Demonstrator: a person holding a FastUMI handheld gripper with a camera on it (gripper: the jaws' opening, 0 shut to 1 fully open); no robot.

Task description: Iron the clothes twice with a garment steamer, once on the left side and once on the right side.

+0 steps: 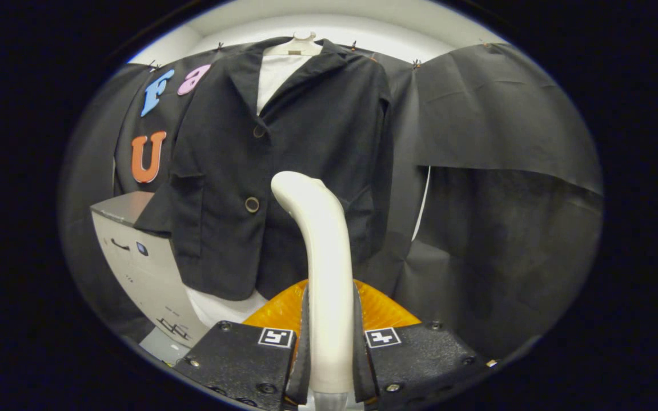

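Observation:
A black jacket (pixel 283 165) with two round buttons hangs on a white hanger (pixel 297 44) over a white shirt, straight ahead against the booth wall. My gripper (pixel 330 319) is shut on the white handle of the garment steamer (pixel 320 251), which rises upright between the fingers. The steamer's curved head ends in front of the jacket's lower front, right of the lower button. I cannot tell whether the head touches the cloth. An orange translucent part (pixel 383 308) of the steamer sits just beyond the fingers.
A grey-white box-like appliance (pixel 135 251) stands left of the jacket, partly under its sleeve. Black cloth covers the wall behind and to the right of the garment.

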